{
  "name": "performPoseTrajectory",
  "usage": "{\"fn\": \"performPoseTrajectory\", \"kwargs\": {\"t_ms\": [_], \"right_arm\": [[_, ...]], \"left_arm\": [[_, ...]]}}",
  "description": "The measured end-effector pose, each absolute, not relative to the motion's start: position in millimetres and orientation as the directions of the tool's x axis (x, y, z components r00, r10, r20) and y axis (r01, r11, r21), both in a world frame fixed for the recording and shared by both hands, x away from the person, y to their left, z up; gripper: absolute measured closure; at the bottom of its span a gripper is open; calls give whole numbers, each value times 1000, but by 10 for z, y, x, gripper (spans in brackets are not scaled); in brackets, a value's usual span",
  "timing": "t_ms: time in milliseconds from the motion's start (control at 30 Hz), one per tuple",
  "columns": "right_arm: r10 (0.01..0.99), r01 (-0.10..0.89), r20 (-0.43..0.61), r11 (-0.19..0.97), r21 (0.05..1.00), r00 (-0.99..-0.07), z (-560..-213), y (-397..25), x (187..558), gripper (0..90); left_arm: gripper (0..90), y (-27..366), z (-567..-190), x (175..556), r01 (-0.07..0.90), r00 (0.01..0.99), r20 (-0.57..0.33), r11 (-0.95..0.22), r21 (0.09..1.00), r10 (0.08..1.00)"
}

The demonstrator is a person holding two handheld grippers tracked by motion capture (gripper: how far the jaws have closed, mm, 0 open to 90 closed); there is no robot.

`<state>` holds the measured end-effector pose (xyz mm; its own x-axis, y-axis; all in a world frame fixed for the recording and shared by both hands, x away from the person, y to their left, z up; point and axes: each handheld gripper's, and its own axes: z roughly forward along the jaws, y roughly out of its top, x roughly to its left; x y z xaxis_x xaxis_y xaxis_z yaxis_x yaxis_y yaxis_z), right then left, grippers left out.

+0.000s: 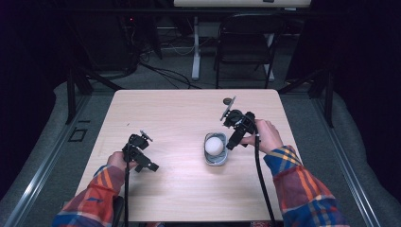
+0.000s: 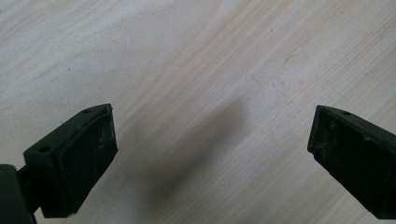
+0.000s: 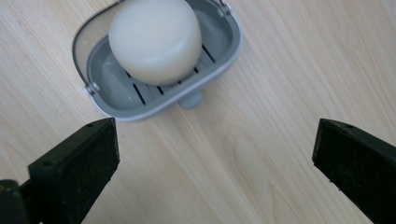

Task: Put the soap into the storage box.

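My left tongs (image 1: 150, 165) sit at about eight o'clock on the pale wood-grain desk (image 1: 179, 113), held in my left hand (image 1: 116, 161), with the plaid sleeve coming in from the bottom edge. In the left gripper view these tongs (image 2: 212, 154) are released: the two black jaws stand wide apart over bare wood, and a soft shadow lies between them. Nothing is held or touched there.

Moving toward the middle, the grey oval plastic soap dish (image 1: 215, 157) rests on the desk a little to the four o'clock side of centre. The round cream-white bar of soap (image 1: 214, 145) lies inside it, in the half farther from me. In the right gripper view the dish (image 3: 140, 100) shows a slotted floor and a thin wire bail hinged at both sides, and the soap (image 3: 155, 39) covers much of that floor.

Just at three o'clock of the dish are my right tongs (image 1: 230, 144), gripped by my right hand (image 1: 266, 136), tips pointing down toward the dish rim. In the right gripper view they (image 3: 215, 154) are released too, jaws spread wide over bare wood near the dish, apart from it.

At twelve o'clock from those tongs, near the desk's far edge, lies a small dark round disc (image 1: 228, 101).
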<state>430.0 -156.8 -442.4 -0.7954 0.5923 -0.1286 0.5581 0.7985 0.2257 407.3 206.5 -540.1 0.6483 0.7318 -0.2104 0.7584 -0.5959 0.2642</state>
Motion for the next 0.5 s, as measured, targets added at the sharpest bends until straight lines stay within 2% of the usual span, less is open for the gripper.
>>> {"fn": "performPoseTrajectory", "kwargs": {"t_ms": [500], "right_arm": [[672,639,-155,738,217,-724,-4463,-2234,4018,0]], "left_arm": [[12,2056,-5408,4073,759,648,-206,-597,259,734]]}}
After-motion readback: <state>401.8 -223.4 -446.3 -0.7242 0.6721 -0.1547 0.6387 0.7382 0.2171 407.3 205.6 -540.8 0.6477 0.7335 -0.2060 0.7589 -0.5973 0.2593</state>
